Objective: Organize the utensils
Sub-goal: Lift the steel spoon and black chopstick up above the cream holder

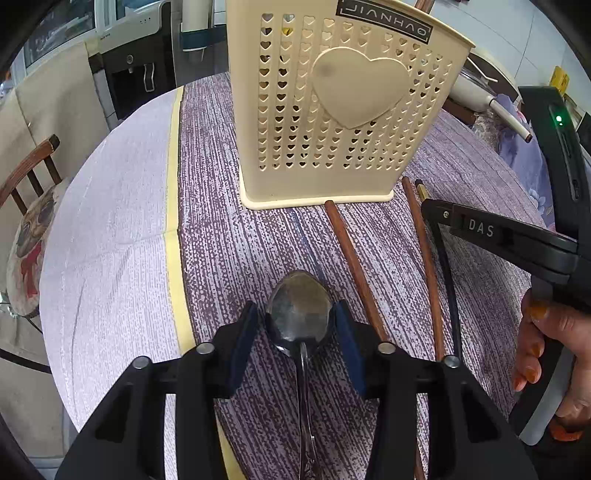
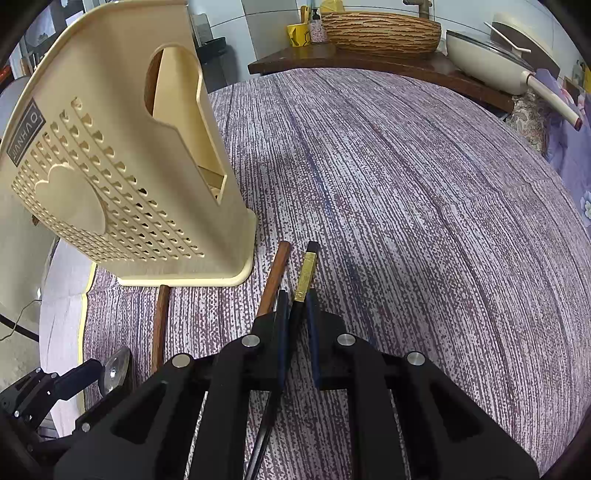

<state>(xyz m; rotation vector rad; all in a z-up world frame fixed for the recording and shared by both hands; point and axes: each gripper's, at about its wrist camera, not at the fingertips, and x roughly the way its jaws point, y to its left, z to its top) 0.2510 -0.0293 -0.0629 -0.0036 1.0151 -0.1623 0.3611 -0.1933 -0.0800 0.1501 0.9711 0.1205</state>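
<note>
A cream utensil holder with heart-shaped holes stands upright on the purple tablecloth; it also shows in the right wrist view. A metal spoon lies bowl-forward between the pads of my left gripper, which closes around its bowl. Two brown wooden chopsticks lie to its right. My right gripper is shut on a black chopstick with a gold band. A brown chopstick lies just left of it, another further left.
A wooden chair with a cushion stands at the left past the table edge. A side shelf behind the table holds a woven basket, a yellow cup and a cream pan.
</note>
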